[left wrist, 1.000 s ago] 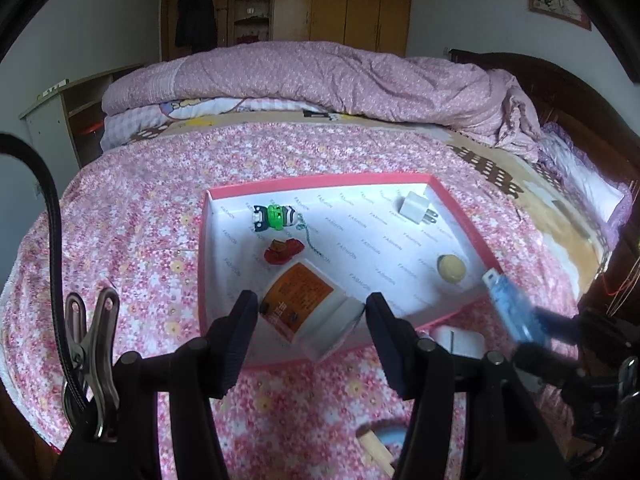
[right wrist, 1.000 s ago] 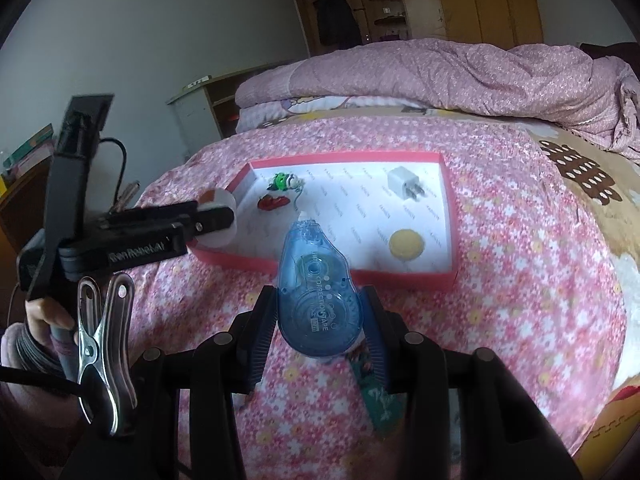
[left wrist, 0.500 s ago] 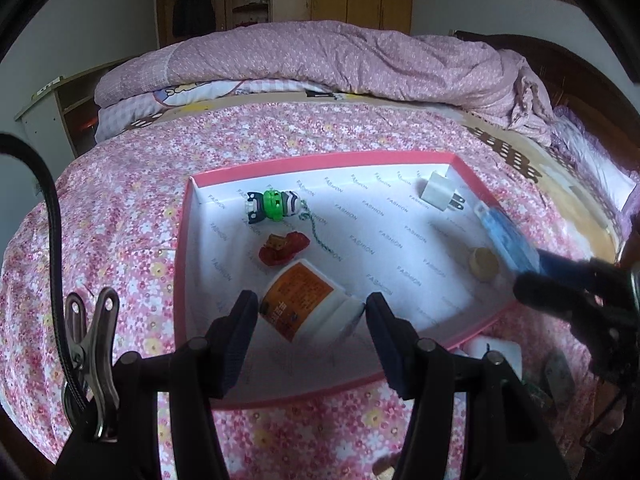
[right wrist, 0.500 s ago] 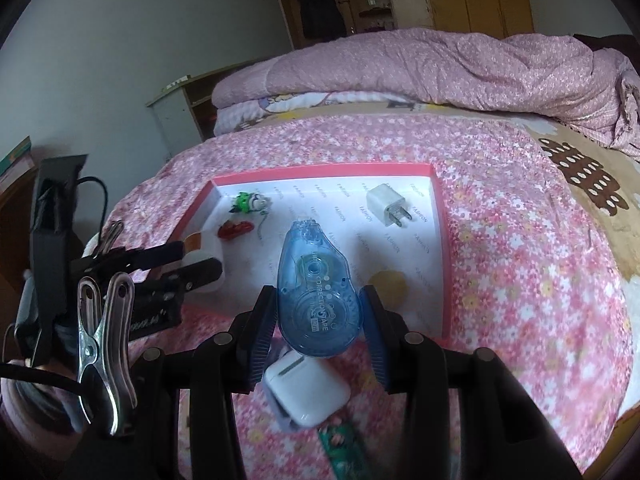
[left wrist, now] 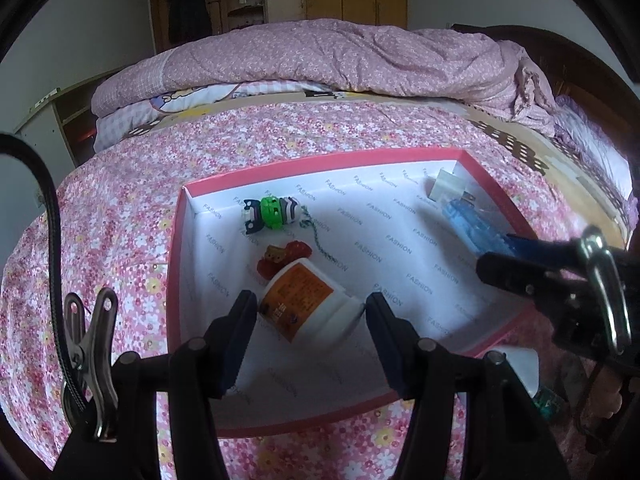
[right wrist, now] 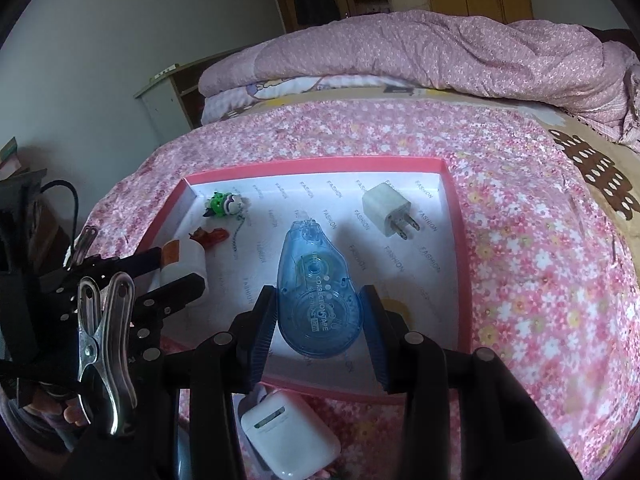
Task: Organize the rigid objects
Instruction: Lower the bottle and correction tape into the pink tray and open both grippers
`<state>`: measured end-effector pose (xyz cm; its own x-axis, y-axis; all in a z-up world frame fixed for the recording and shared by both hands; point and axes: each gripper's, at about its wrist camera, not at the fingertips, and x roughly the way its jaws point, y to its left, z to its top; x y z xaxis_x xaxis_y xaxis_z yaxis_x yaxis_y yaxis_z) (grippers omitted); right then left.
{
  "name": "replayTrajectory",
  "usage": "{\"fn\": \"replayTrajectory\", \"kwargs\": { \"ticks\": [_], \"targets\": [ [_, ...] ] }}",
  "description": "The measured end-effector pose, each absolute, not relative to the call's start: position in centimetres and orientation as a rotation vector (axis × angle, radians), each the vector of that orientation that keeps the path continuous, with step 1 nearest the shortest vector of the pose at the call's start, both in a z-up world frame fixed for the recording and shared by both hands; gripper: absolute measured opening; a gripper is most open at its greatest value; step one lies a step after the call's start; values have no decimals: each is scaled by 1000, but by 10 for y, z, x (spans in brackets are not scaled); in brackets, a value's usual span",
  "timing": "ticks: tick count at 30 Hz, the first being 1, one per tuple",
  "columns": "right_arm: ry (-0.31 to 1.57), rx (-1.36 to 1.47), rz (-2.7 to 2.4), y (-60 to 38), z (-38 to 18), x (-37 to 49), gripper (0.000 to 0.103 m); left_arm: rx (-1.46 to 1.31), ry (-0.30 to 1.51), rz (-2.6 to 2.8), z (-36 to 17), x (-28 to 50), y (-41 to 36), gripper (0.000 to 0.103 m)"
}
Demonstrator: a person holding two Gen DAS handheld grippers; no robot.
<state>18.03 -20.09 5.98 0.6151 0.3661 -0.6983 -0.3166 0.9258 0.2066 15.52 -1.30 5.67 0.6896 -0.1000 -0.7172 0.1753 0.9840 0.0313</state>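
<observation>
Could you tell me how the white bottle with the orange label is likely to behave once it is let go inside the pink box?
The white bottle looks cylindrical and lies tilted between the left tool's fingers, so it may roll on the pink box's smooth floor. It looks like rigid plastic, so it probably won't deform. It could bump the red charm nearby.

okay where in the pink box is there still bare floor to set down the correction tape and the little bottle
Barest: the box floor's middle, between the green toy and the charger plug, beneath the right gripper's correction tape. Crowded: the left side, where the red trinket sits against the left gripper's bottle.
</observation>
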Motion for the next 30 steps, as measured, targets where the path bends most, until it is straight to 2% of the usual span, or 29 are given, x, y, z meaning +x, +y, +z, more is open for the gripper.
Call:
{"fn": "replayTrajectory", "kwargs": {
  "ticks": [7, 30],
  "targets": [
    [777, 36, 363, -198, 64, 177, 43, 106, 793, -131, 56, 155, -13, 65],
    [741, 49, 399, -210, 77, 129, 43, 75, 761, -151, 81, 121, -13, 66]
  ]
}}
